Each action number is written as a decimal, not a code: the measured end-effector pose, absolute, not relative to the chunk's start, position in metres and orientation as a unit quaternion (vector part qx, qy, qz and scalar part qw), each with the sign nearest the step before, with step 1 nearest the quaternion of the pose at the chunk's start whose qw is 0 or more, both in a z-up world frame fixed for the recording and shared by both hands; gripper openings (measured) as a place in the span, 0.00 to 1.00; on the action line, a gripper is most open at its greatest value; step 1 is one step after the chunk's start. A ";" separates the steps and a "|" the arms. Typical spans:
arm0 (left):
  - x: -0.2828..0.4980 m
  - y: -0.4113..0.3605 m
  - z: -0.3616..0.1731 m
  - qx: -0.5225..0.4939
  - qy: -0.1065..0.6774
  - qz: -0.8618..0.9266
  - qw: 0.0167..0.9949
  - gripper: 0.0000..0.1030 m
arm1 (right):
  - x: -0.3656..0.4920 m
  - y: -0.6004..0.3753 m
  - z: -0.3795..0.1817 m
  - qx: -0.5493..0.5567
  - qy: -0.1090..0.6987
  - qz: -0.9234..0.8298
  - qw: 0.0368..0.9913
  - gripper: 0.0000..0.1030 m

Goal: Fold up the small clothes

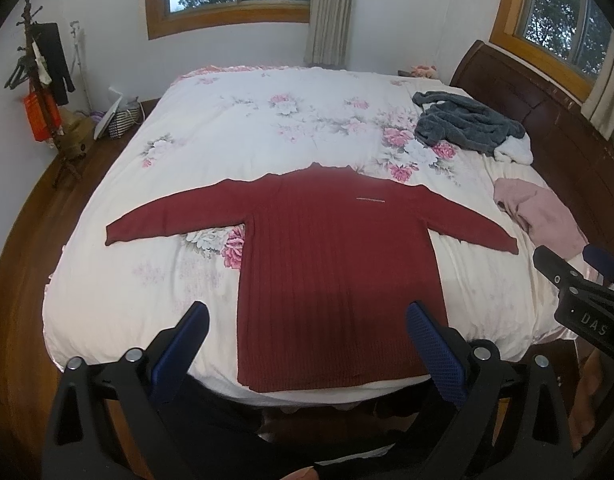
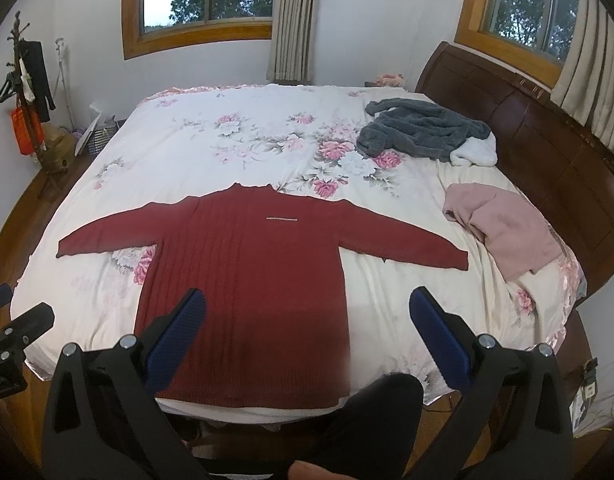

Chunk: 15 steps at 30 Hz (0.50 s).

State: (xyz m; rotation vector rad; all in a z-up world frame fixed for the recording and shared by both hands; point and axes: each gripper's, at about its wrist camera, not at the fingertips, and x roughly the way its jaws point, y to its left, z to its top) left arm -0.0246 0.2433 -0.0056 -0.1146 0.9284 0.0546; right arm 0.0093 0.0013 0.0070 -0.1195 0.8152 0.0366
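Observation:
A dark red ribbed sweater (image 1: 331, 256) (image 2: 247, 280) lies flat on the floral bedspread (image 1: 247, 128) (image 2: 227, 148), both sleeves spread out sideways and its hem at the near bed edge. My left gripper (image 1: 307, 320) hangs open above the hem, holding nothing. My right gripper (image 2: 307, 308) is open too, above the sweater's lower right part and apart from it. In the left wrist view the right gripper's black body shows at the right edge (image 1: 579, 292). The left gripper's body shows at the left edge (image 2: 15, 332) of the right wrist view.
A grey fluffy garment (image 1: 467, 124) (image 2: 427, 128) and a pink garment (image 1: 543, 212) (image 2: 503, 228) lie on the bed's right side by the dark wooden headboard (image 2: 547, 136). A coat rack (image 1: 39, 92) stands at the left wall. A person's dark-clad legs (image 2: 371, 420) are below.

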 end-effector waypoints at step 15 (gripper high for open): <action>-0.027 0.243 -0.005 -0.053 0.446 0.025 0.893 0.96 | 0.008 0.004 0.009 -0.059 0.395 0.018 0.917 0.98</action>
